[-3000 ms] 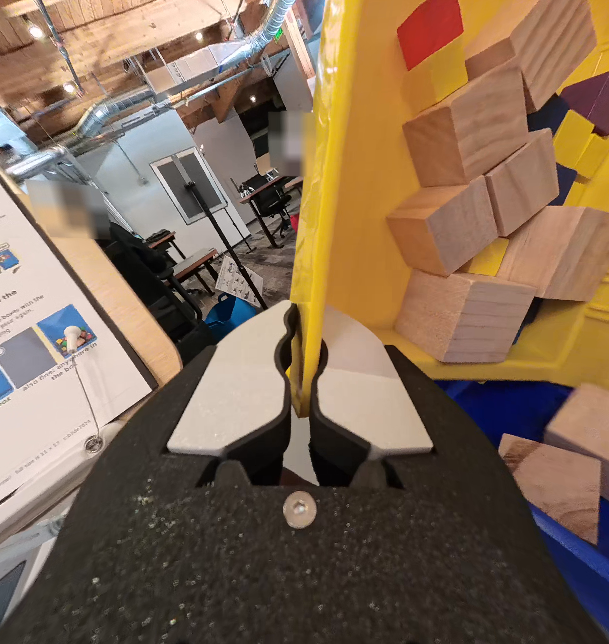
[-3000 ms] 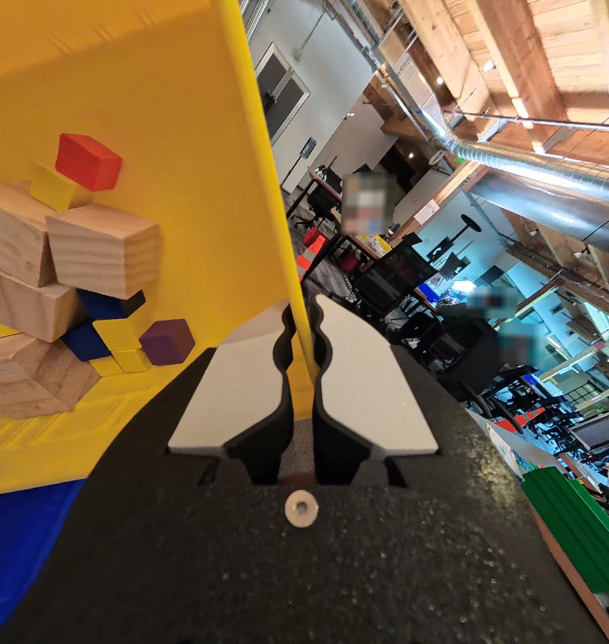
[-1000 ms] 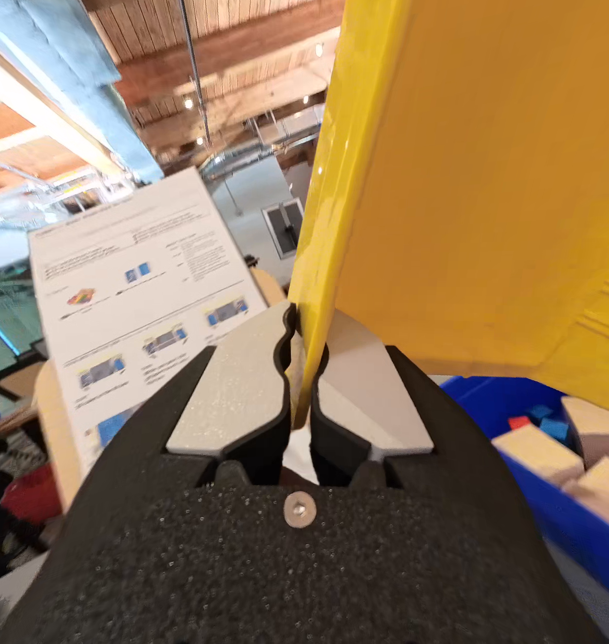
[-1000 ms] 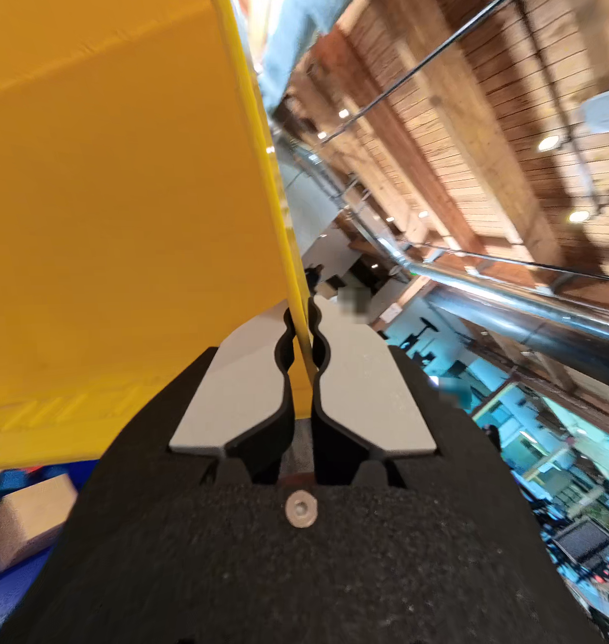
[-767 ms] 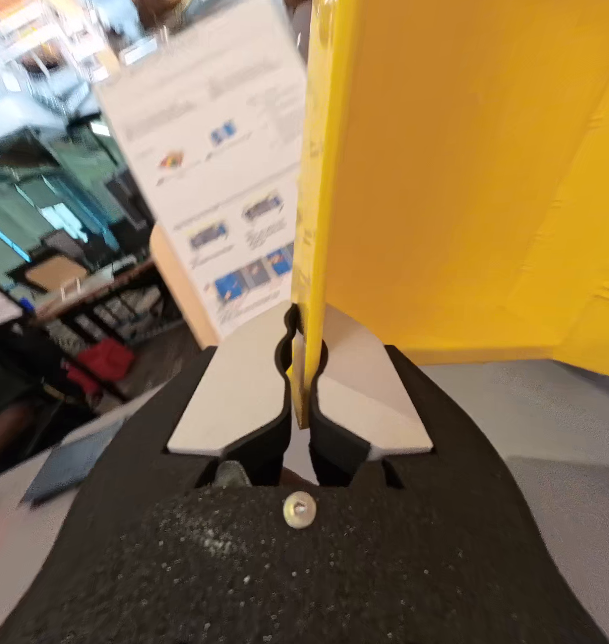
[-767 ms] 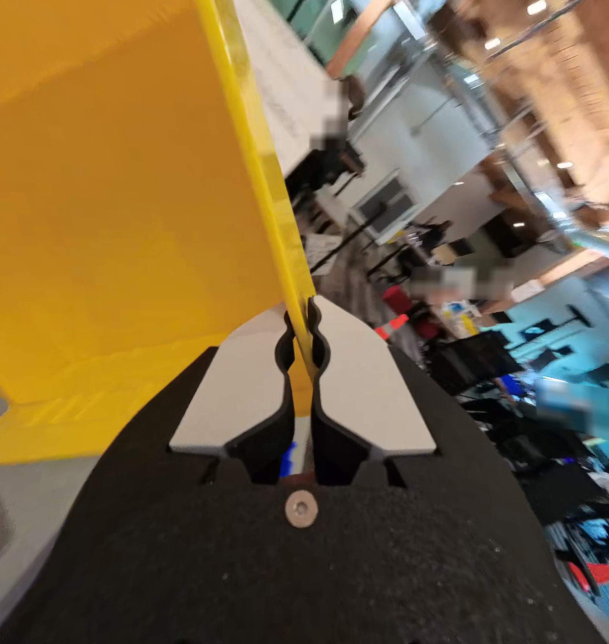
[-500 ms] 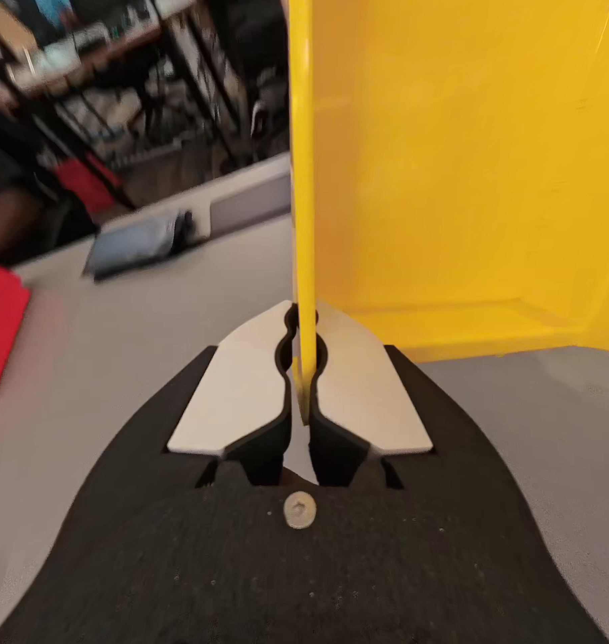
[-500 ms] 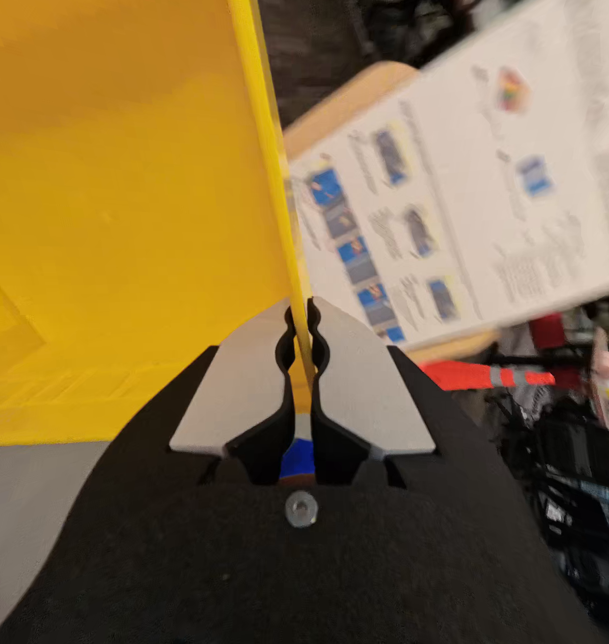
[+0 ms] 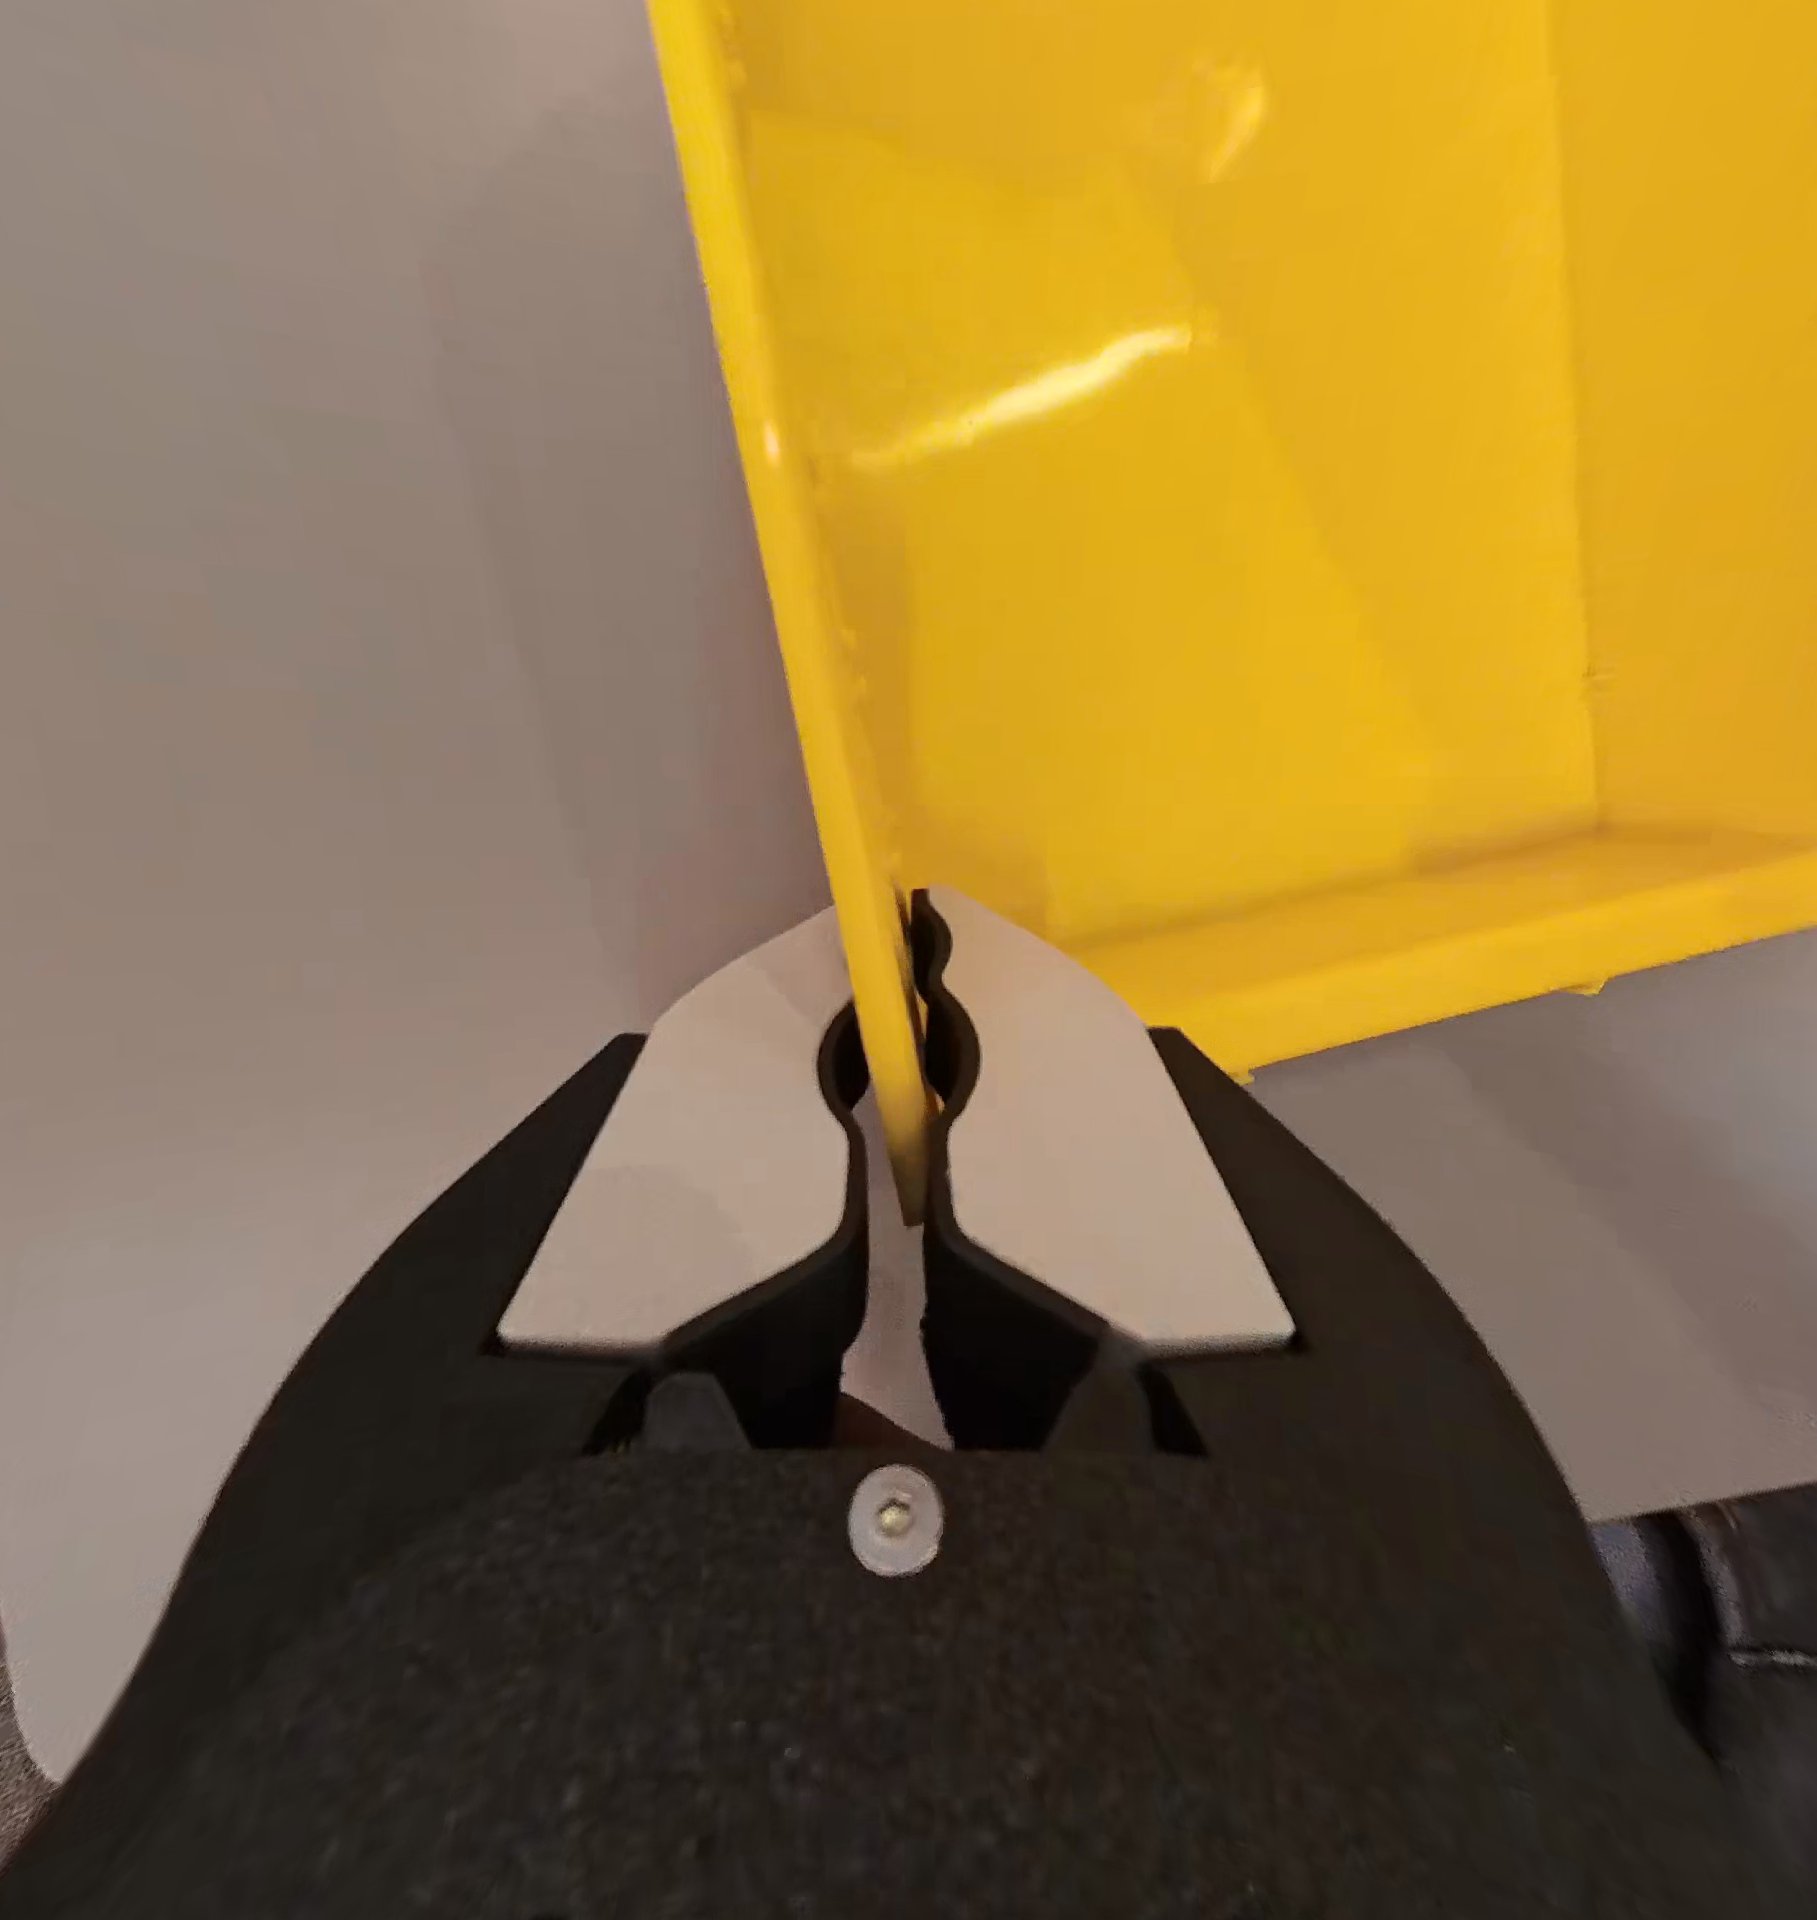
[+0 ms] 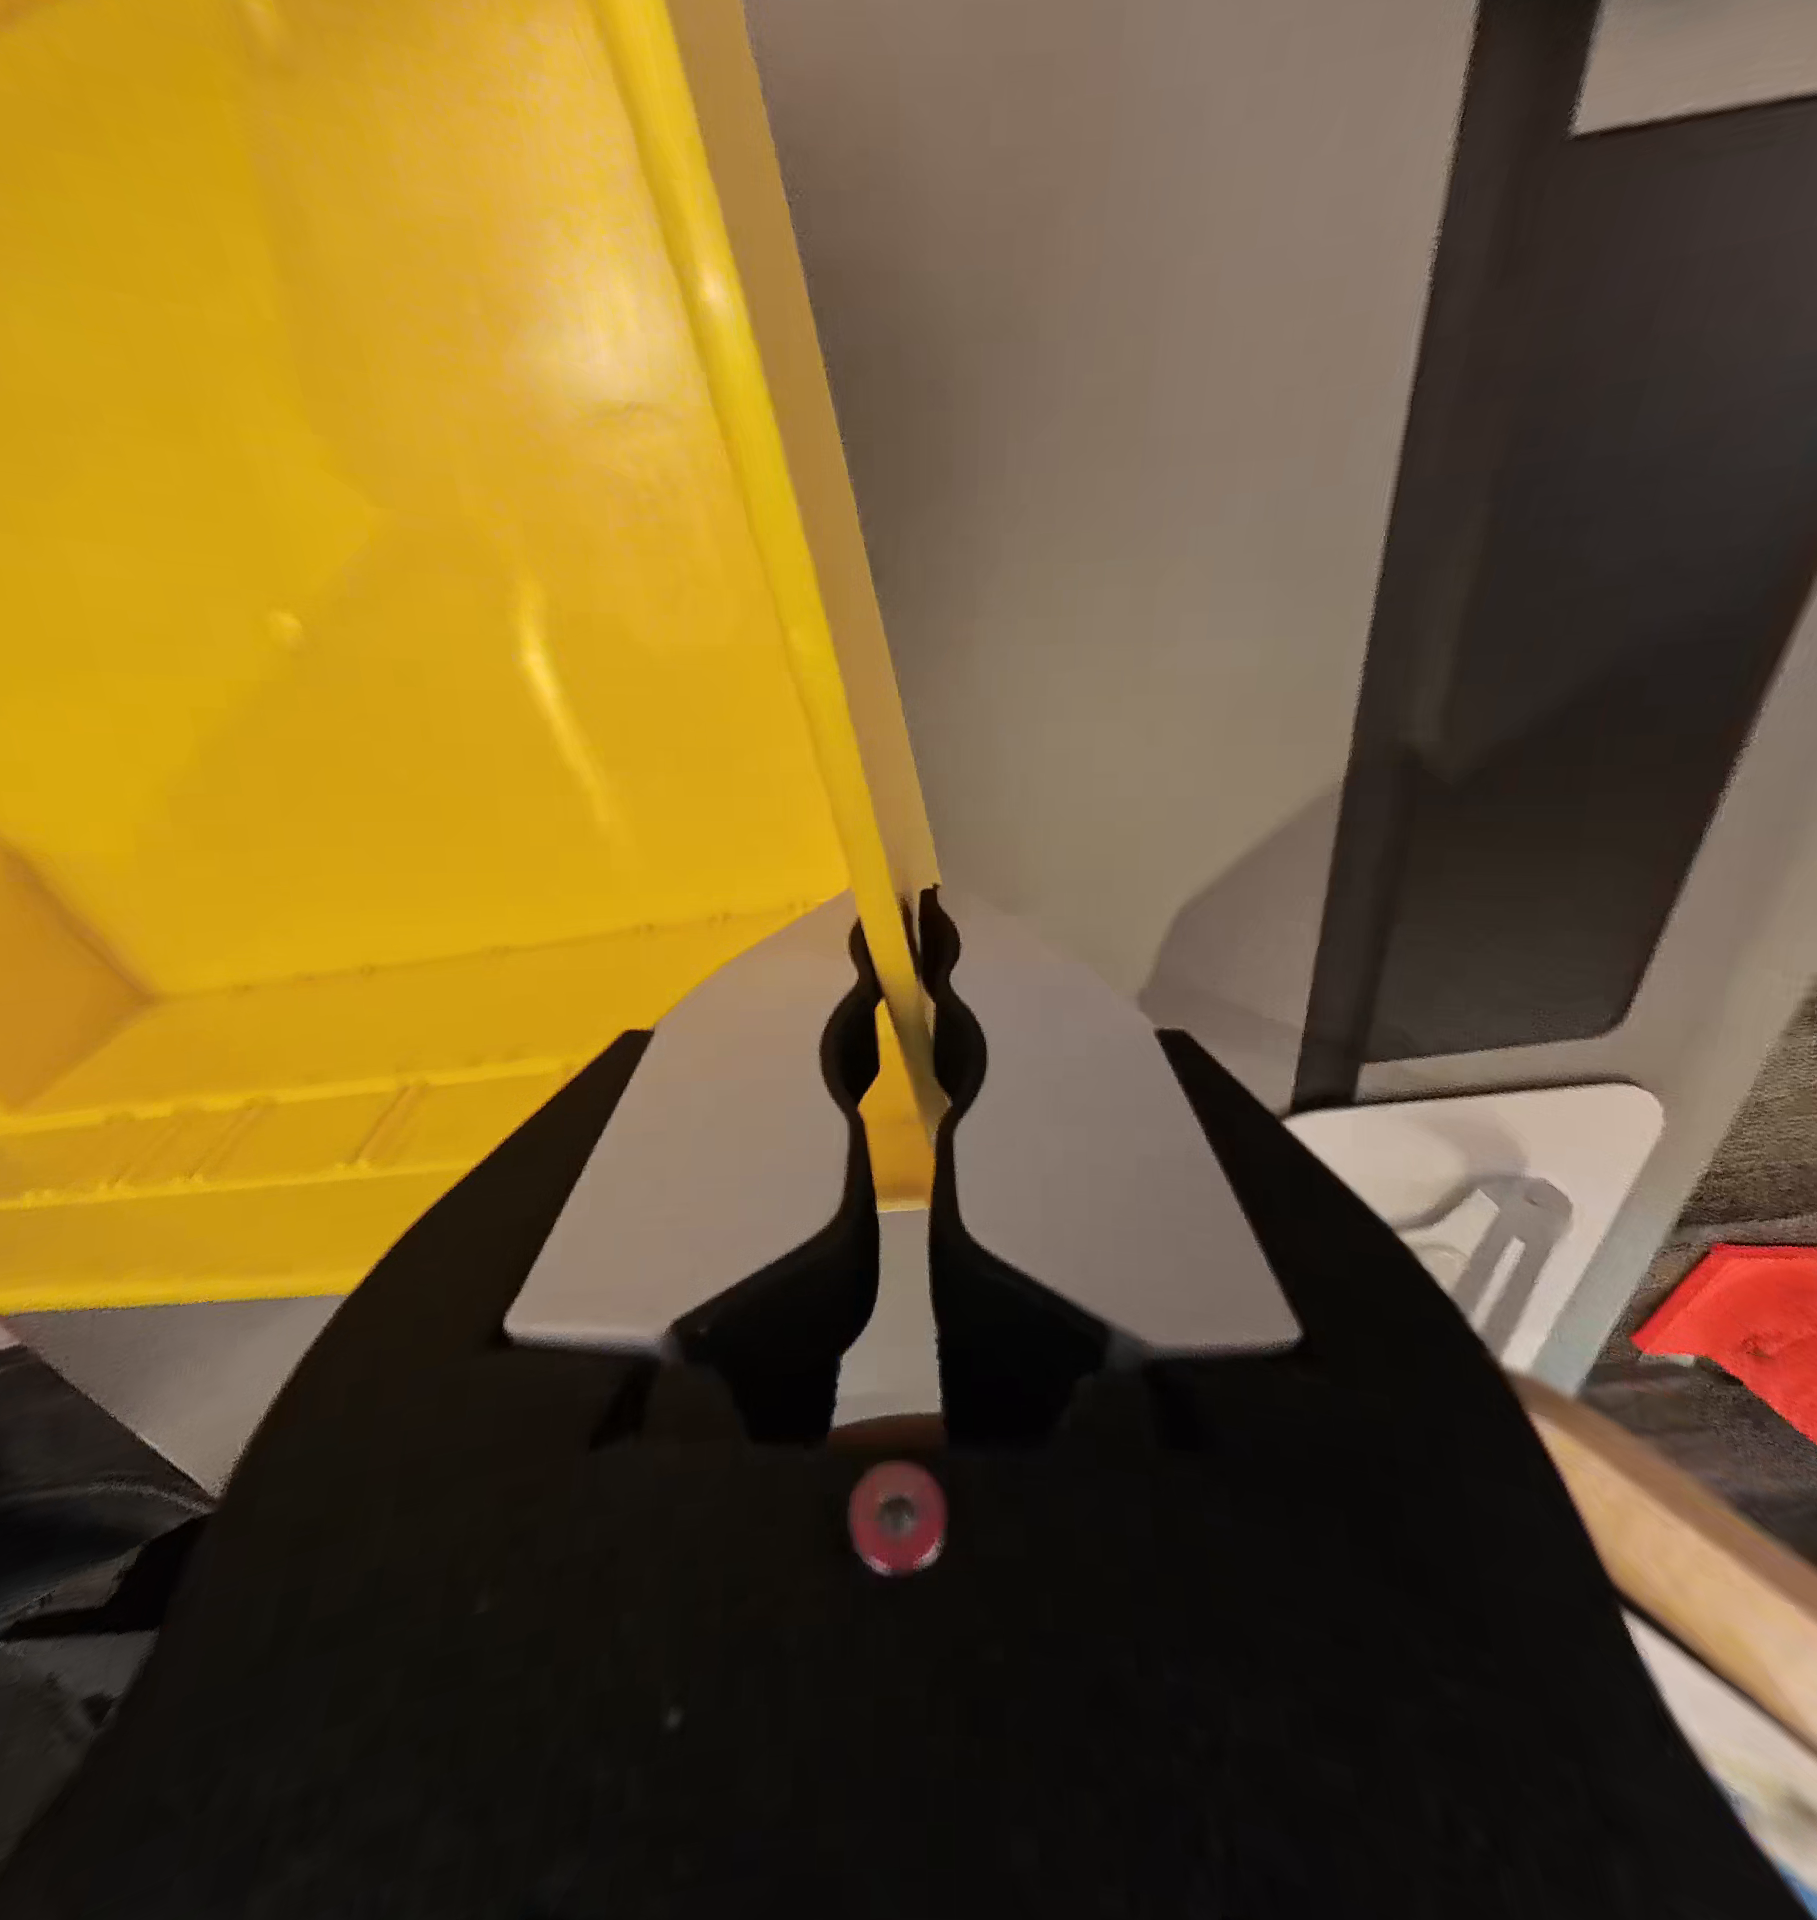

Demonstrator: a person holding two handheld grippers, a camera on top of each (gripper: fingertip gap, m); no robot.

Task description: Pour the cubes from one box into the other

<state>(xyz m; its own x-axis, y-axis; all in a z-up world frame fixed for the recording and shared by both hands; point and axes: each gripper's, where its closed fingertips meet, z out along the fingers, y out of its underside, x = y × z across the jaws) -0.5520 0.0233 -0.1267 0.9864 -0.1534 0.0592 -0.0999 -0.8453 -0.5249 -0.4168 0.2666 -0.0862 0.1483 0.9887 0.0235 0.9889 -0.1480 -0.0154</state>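
grey tabletop (image 9: 312, 623) fills the left half of the left wrist view and runs behind the box in the right wrist view too. against it sits the yellow box (image 9: 1299, 520), the largest thing in both frames: it takes the upper right of the left view and the upper left of the right view, its inside bare, no cubes showing in it. the other box and the cubes are not in view at all.

next in size, a dark upright panel (image 10: 1506, 520) stands in the upper right of the right view, with a red scrap (image 10: 1777, 1330) at the lower right edge.

the left gripper (image 9: 909, 1039) has its fingers pressed on the box's side wall near the near corner, the thin yellow edge running up and away between them toward the top of the frame. the right gripper (image 10: 904, 1018) pinches the opposite wall the same way. so the box lies between the two tools, its walls reaching forward from both sets of fingers, neither nearer than the other.

judging from the bare inside, the pour looks done; the coming move likely turns on setting the box flat and parting both pairs of fingers along the walls.
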